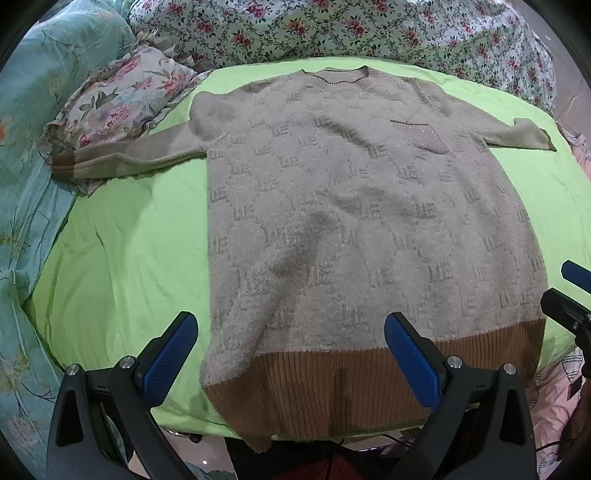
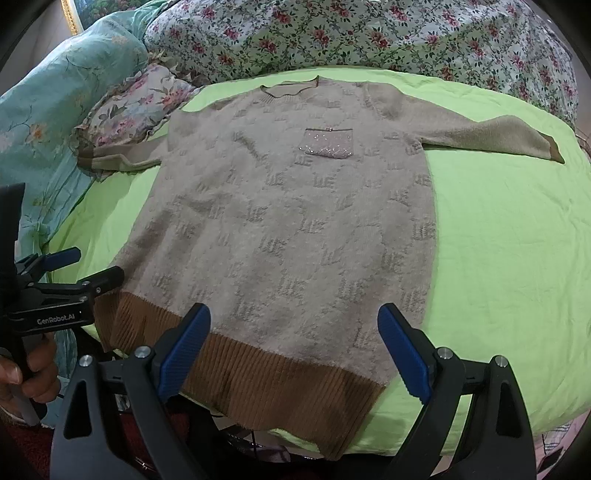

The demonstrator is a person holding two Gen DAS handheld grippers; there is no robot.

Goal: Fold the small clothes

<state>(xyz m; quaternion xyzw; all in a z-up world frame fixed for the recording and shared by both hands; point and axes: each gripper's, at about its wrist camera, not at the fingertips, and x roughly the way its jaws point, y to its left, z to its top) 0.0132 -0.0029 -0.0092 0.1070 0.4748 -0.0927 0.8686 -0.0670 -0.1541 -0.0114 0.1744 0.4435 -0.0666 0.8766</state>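
A beige knit sweater with a brown ribbed hem and a small sequin pocket lies flat, front up, on a lime-green sheet. Both sleeves are spread out sideways. The hem hangs over the near edge. My left gripper is open and empty above the hem's left half. My right gripper is open and empty above the hem's right half. Each gripper shows at the edge of the other's view: the right gripper and the left gripper.
A floral pillow lies under the left sleeve's cuff. A teal quilt runs along the left side. A flower-print blanket is heaped behind the sweater. The green sheet is bare to the right of the sweater.
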